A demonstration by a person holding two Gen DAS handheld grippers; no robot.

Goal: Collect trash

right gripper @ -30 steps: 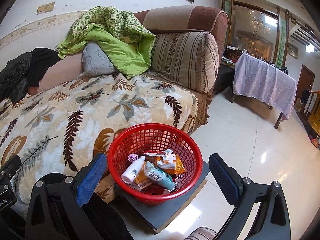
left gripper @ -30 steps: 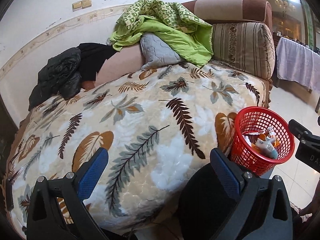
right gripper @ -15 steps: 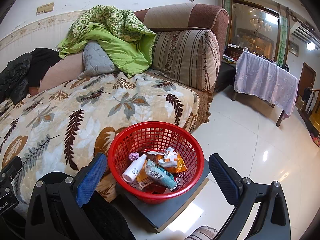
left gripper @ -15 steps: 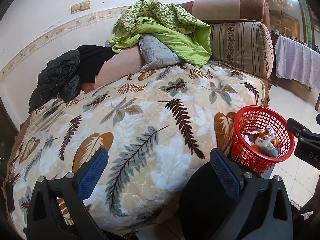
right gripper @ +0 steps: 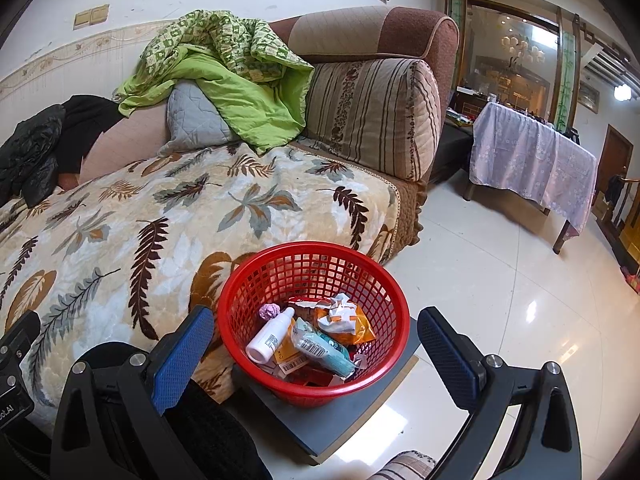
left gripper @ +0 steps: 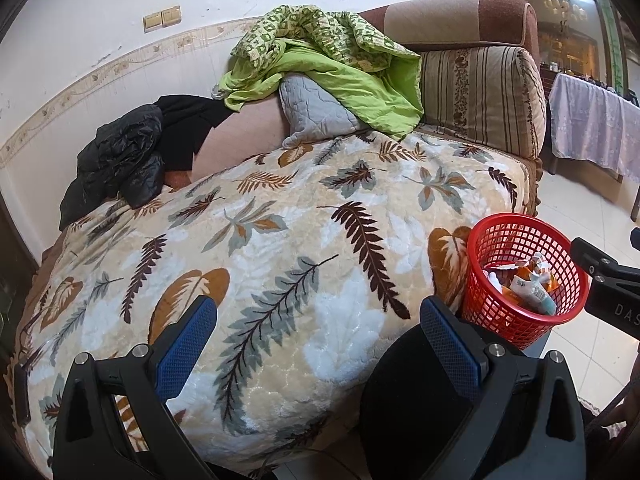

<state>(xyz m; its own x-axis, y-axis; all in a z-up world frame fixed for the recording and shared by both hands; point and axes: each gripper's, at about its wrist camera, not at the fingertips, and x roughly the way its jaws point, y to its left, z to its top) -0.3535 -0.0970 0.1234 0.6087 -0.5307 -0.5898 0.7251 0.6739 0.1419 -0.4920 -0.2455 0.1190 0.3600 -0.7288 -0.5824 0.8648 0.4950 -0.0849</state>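
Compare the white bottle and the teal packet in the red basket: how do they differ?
The white bottle is a rigid, smooth cylinder; the teal packet is a soft, crinkled wrapper. The bottle lies left of the packet. The packet shows a barcode; the bottle only a small printed label. Both lie inside the red basket, untouched by either gripper.

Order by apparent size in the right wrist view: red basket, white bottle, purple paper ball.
1. red basket
2. white bottle
3. purple paper ball
All lie close together, so nearness hardly affects this.
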